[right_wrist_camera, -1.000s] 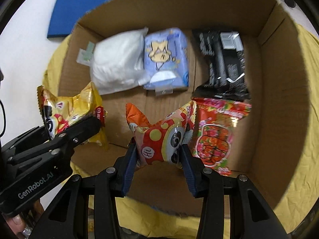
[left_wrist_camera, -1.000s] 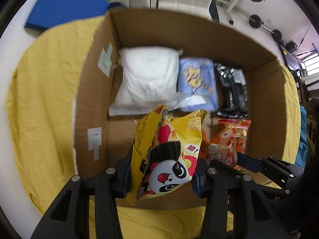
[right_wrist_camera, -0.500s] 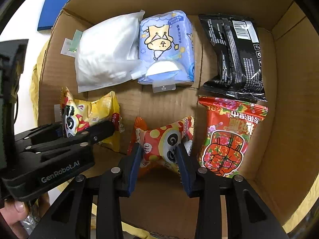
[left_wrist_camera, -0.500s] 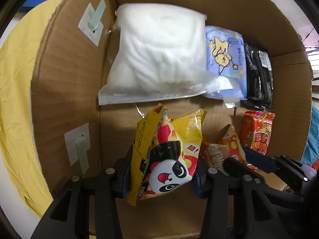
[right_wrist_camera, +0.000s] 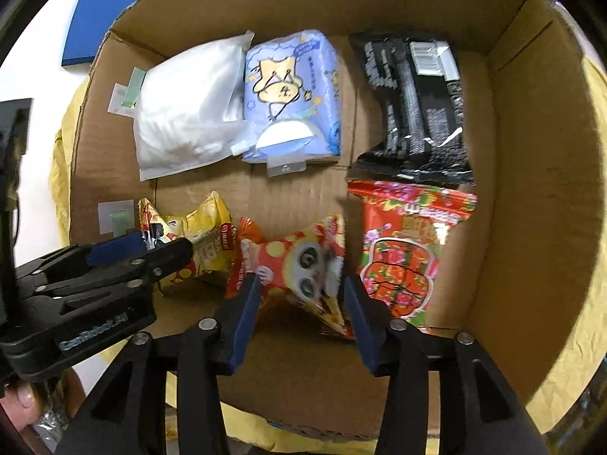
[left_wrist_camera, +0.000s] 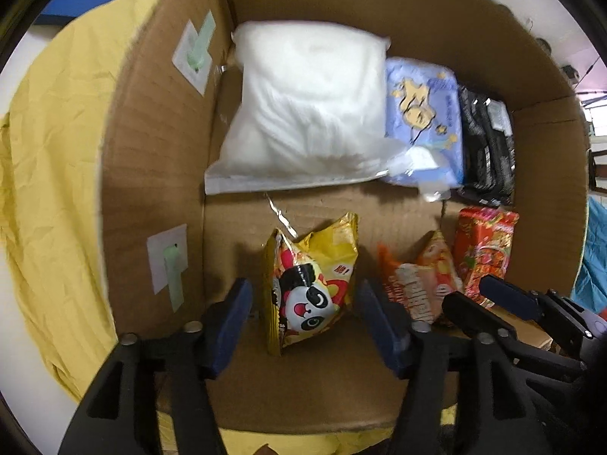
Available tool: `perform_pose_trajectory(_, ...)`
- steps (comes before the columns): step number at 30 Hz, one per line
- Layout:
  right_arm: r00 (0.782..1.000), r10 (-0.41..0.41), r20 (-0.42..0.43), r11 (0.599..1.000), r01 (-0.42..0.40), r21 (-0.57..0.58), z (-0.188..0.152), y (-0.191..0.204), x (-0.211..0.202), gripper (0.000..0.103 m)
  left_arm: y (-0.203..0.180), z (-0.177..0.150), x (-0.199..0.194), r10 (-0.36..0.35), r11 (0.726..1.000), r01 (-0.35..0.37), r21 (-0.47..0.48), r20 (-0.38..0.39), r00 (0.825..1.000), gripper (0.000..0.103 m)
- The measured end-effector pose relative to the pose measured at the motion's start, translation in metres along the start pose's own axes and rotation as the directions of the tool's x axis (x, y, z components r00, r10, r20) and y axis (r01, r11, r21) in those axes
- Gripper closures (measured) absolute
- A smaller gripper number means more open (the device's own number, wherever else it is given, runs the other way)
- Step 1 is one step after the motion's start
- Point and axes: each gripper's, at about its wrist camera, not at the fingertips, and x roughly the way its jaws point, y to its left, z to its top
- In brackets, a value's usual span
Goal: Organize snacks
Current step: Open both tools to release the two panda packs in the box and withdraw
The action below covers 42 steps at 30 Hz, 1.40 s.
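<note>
A yellow panda snack bag (left_wrist_camera: 311, 284) rests on the floor of the cardboard box (left_wrist_camera: 151, 151), near its left wall. My left gripper (left_wrist_camera: 305, 322) straddles it, jaws opening, with a gap on each side of the bag. An orange snack bag (right_wrist_camera: 292, 265) lies beside it, between the pads of my right gripper (right_wrist_camera: 301, 316), whose jaws are opening too and stand just clear of it. In the right wrist view the yellow bag (right_wrist_camera: 205, 235) sits under the left gripper's fingers (right_wrist_camera: 114, 265).
Along the box's far wall lie a white pouch (right_wrist_camera: 186, 113), a blue tissue pack (right_wrist_camera: 292, 94) and a black packet (right_wrist_camera: 417, 106). A red packet (right_wrist_camera: 409, 254) lies right of the orange bag. A yellow cloth (left_wrist_camera: 49, 189) is under the box, and a blue board (right_wrist_camera: 110, 11) lies beyond it.
Both grippers sank into the box with their bags, then their jaws parted. The yellow and orange bags have left the pads and now lie on the box floor.
</note>
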Motion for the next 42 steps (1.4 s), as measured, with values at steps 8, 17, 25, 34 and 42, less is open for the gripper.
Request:
perform_pose_trajectory(8, 0.993, -0.092, 0.077, 0.996, 0.092, 0.003, -0.001, -0.017, -0.035, 0.037, 0.009, -0.002, -0.026, 0.008, 0.999, -0.004, -0.04, 0.116, 0.993, 0.008)
perform_pose_trajectory(17, 0.98, -0.152, 0.128, 0.988, 0.151, 0.017, -0.012, -0.017, -0.058, 0.024, 0.002, 0.005, -0.037, 0.02, 0.999, -0.013, -0.047, 0.155, 0.988, 0.0)
perform_pose_trajectory(25, 0.967, -0.195, 0.162, 0.981, 0.194, 0.024, -0.011, -0.015, -0.059, 0.0, -0.004, 0.003, -0.046, 0.058, 0.998, -0.054, -0.03, 0.196, 0.979, 0.0)
perform_pose_trajectory(34, 0.956, -0.212, 0.203, 0.977, 0.208, 0.044, -0.013, -0.02, -0.077, 0.0, -0.02, -0.009, -0.074, 0.07, 0.997, -0.072, 0.001, 0.269, 0.961, 0.0)
perform_pose_trajectory(42, 0.943, -0.165, 0.288, 0.986, 0.158, 0.049, -0.047, -0.022, -0.139, 0.0, -0.04, -0.046, -0.142, 0.058, 0.998, -0.066, 0.008, 0.396, 0.916, 0.0)
